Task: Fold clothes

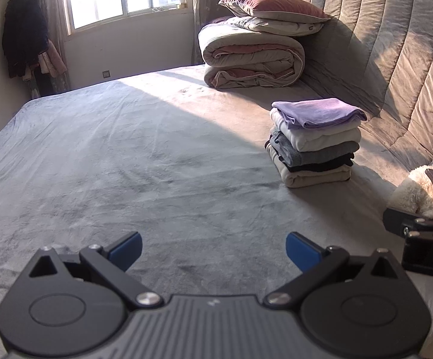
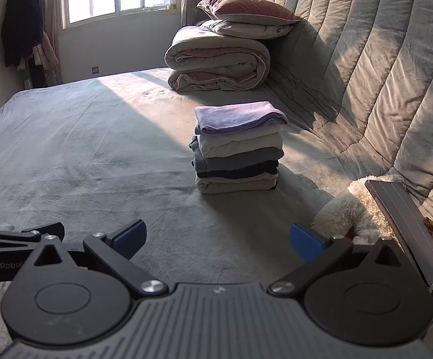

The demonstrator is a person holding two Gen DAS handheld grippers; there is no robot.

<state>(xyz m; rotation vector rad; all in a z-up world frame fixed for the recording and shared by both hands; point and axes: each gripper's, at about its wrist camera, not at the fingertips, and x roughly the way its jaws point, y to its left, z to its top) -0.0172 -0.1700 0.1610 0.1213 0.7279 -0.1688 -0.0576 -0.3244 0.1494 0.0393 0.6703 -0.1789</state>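
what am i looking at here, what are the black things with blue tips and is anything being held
Those are two hand-held grippers that a person carries, one in each hand; no robot arm is involved. Each picture comes from a camera on one gripper, looking forward along its two fingers. The left gripper and the right gripper are both open and hold nothing. Ahead lies a bed with a stack of folded clothes, purple on top. Behind it is a rolled quilt topped with pillows. A fluffy white toy lies to the right.
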